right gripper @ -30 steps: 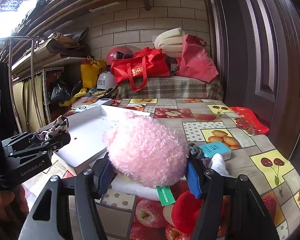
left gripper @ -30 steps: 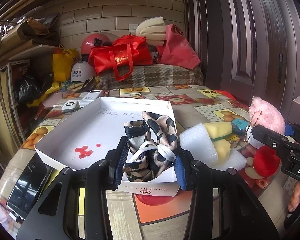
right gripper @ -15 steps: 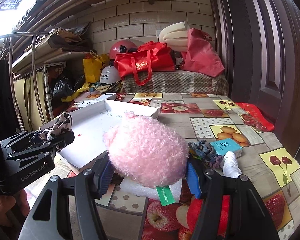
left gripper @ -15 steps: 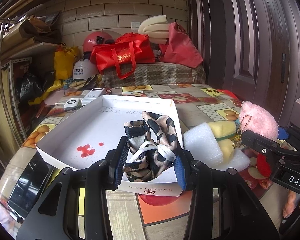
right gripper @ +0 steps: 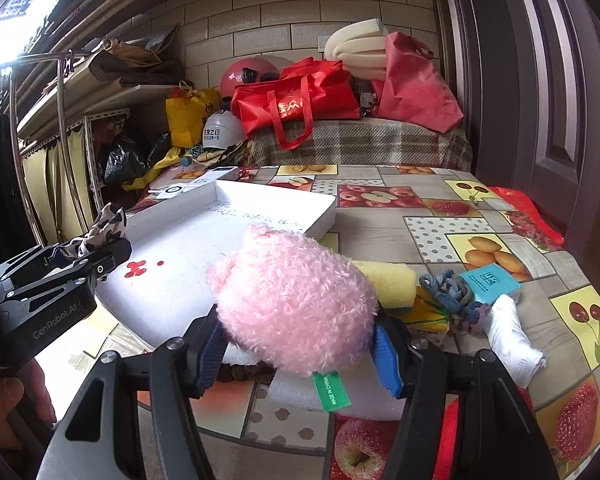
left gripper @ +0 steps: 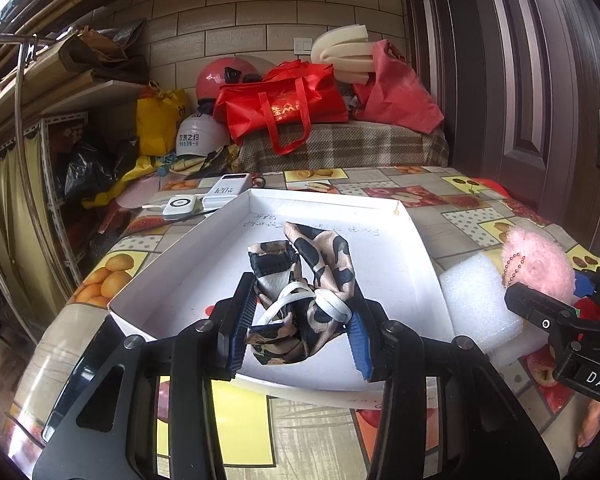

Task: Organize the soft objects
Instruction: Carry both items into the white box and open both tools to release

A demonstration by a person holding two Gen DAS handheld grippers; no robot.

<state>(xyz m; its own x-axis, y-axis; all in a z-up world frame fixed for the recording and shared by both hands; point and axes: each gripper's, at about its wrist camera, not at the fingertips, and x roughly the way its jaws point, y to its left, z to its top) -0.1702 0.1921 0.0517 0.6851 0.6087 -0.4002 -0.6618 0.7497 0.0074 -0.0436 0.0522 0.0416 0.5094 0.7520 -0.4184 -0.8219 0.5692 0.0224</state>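
Left wrist view: the left gripper (left gripper: 300, 332) fills the foreground, its jaws closed around a bundled leopard-print fabric piece (left gripper: 304, 280) with white elastic loops.
Under the fabric: a shallow white box lid (left gripper: 172, 276); the bundle hangs over its near edge, and I cannot tell whether it touches the floor of the lid.
Inside the lid: a few red marks (right gripper: 138, 267) and some handwriting, and no other soft item that I can see.
Right wrist view: the right gripper (right gripper: 300, 346) has its jaws pressed on the sides of a fluffy pink plush ball (right gripper: 296, 304) with a green sewn-in tag.
Position of the plush: held above a white foam block (left gripper: 476, 300), just beside the right edge of the lid, not yet over it.
Waiting on the table, right of the lid: a yellow sponge (right gripper: 392, 284), a knotted blue-grey scrunchie (right gripper: 452, 292), a rolled white cloth (right gripper: 512, 336), a small teal box (right gripper: 490, 282) and a red soft item (left gripper: 596, 308) under the gripper.
Table: covered in a fruit-pattern cloth (right gripper: 432, 232).
Behind the lid: a white power bank (left gripper: 226, 192).
Progress, as I judge it: early. Nothing lies released in the lid. Two items are in hand; the fabric looks closest to being set down, then the plush, with several pieces left.
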